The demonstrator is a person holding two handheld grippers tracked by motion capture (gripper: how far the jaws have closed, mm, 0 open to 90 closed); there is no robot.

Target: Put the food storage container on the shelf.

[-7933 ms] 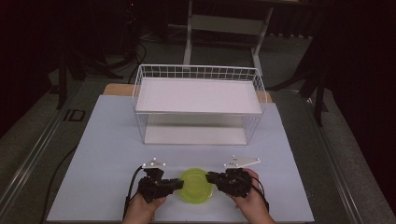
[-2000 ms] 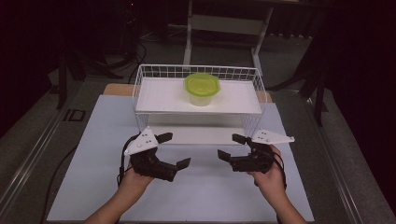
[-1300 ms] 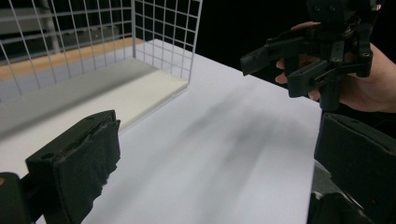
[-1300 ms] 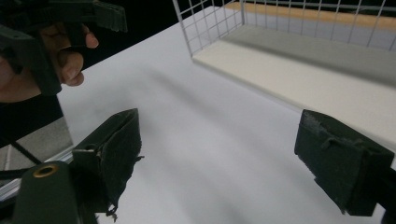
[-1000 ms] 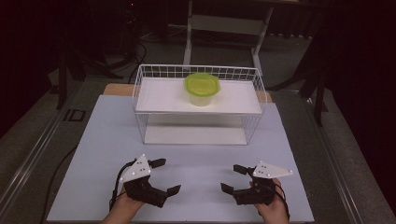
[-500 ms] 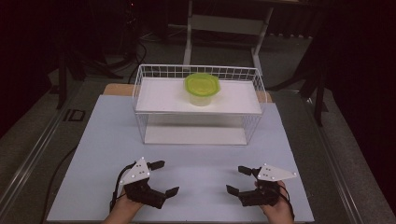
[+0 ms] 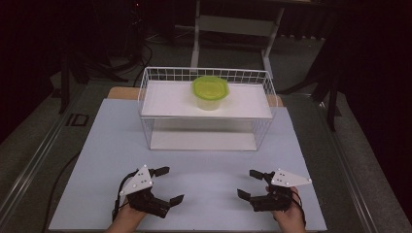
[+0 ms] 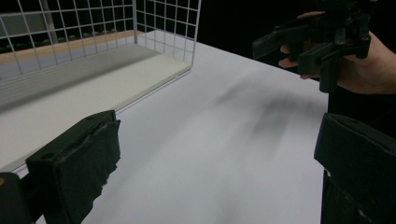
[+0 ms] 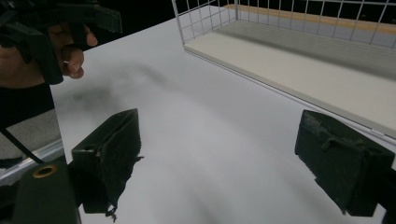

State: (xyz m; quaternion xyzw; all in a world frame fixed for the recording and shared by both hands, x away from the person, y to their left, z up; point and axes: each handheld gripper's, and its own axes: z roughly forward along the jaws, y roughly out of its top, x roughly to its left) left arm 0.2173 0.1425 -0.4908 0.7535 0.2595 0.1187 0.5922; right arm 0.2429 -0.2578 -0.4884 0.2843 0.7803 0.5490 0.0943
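A clear container with a green lid (image 7: 210, 92) stands on the top shelf of a white wire rack (image 7: 145, 92) at the far middle of the table. My left gripper (image 7: 171, 184) hovers open and empty near the front edge at the left. My right gripper (image 7: 247, 183) is open and empty at the front right, facing the left one. In the left gripper view my left gripper (image 8: 215, 172) has its black jaws wide apart over bare white tabletop, with the right gripper (image 8: 322, 42) farther off. The right gripper view shows my right gripper (image 9: 229, 154) spread the same way.
The wire rack's lower shelf (image 8: 93, 88) lies beyond the jaws in the left gripper view, and the same lower shelf (image 9: 303, 70) appears in the right gripper view. The white table (image 7: 209, 165) stretches between the grippers and the rack. Dark floor, stands and cables surround the table.
The green-lidded container went from between the grippers at the front edge onto the rack's top shelf. Both grippers, now open, have drawn back to the front edge.
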